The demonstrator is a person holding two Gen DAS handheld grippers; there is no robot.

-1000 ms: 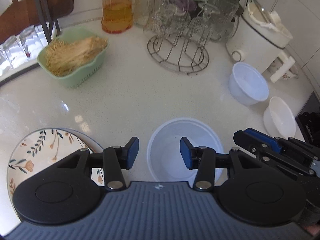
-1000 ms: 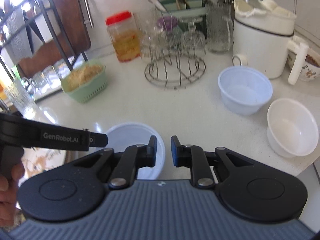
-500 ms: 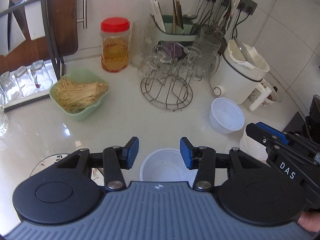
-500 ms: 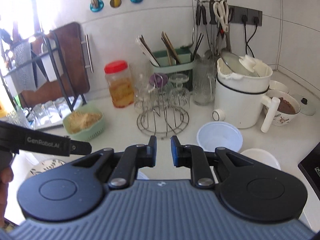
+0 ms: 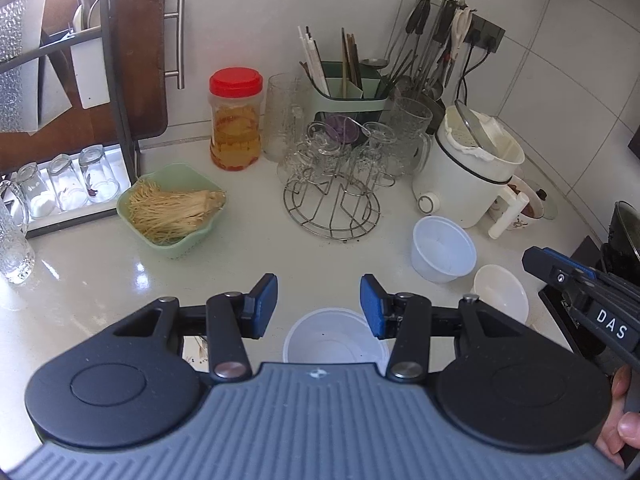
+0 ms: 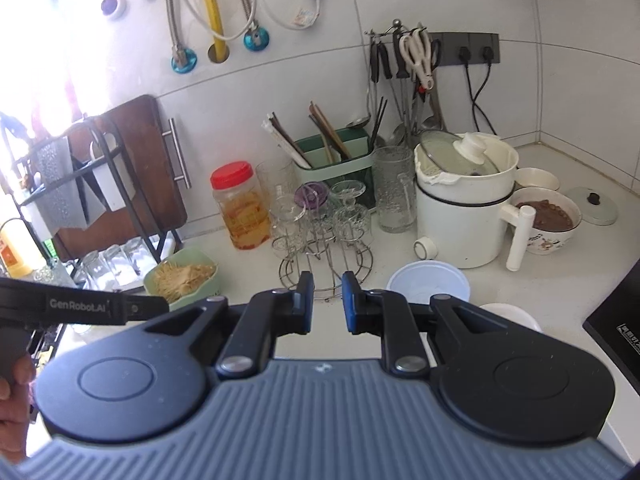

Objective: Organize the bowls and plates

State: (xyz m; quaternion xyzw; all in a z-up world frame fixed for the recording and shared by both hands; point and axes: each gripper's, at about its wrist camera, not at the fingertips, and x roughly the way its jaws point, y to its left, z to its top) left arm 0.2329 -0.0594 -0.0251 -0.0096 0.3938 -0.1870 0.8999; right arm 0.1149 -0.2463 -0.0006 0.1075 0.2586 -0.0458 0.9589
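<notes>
Bowls [image 5: 334, 340] [image 5: 444, 254] [image 5: 500, 294] sit mouth-up on the counter; both grippers' fingers [image 5: 262, 306] [image 6: 306, 302] gape, empty.

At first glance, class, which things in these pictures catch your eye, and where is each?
The red-lidded jar of amber liquid stands out at the back by the wall. In front of it sits a green basket of pale mushrooms. Nearest, a white bowl lies below the open left gripper.
</notes>
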